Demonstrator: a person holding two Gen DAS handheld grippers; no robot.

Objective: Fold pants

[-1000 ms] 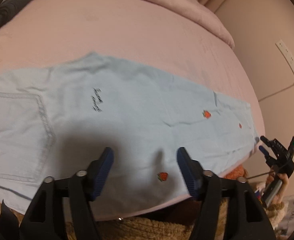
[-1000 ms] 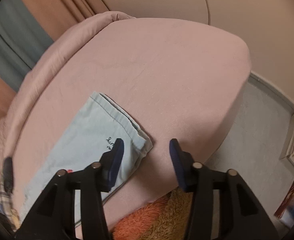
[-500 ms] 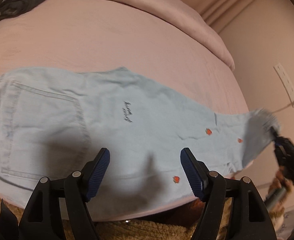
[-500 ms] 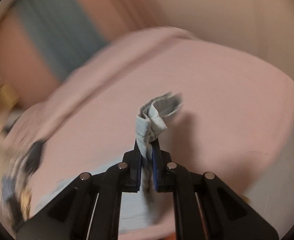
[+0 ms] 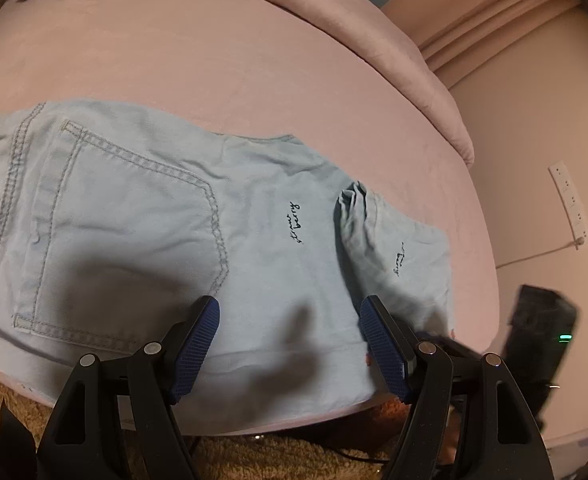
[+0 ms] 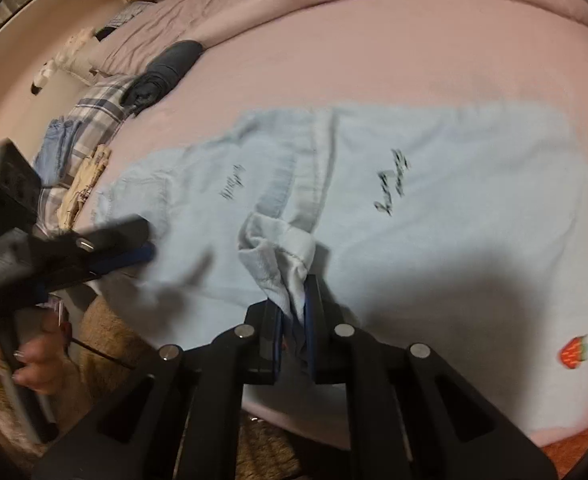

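Bed [image 5: 254, 60]: a pink-covered mattress fills both views, its quilt bunched along the far edge.
Pants [image 5: 142, 240]: pale blue denim lies flat across the near side of the bed, back pocket up, with black script lettering on the cloth; the leg end is doubled over onto the upper part, its bunched hem resting close to the lettering in the left wrist view.
Clothes pile [image 6: 82, 132]: plaid, blue and cream garments sit at the bed's far left in the right wrist view, with a dark rolled garment [image 6: 166, 72] just beyond them.
Left gripper [image 5: 290, 344]: it hovers at the near edge of the pants, blue-padded jaws wide apart and gripping nothing; in the right wrist view it appears blurred at left, a hand [image 6: 34, 360] on its handle.
Right gripper [image 6: 292, 320]: jaws pressed together on a gathered fold of the pants' hem, which rises crumpled from between the pads.
Strawberry patch [image 6: 573, 351]: a small red motif on the denim, near the right edge of the right wrist view.
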